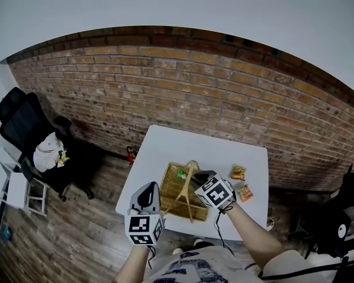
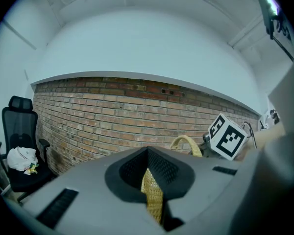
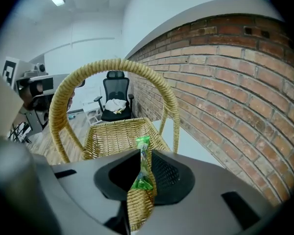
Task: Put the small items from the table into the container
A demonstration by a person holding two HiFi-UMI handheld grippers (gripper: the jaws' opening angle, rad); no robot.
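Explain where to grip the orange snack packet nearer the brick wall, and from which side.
Probably pinch one edge of the orange snack packet from above: it lies flat on the white table, apart from the woven straw basket, so nothing blocks a top approach.

The right gripper (image 3: pixel 141 180) pinched a green packet (image 3: pixel 143 153) between its fingers (image 3: pixel 169 173). The wicker basket (image 3: pixel 112 136) lay just beyond, its arched handle (image 3: pixel 115 65) overhead and a brick wall (image 3: pixel 225 82) at right.
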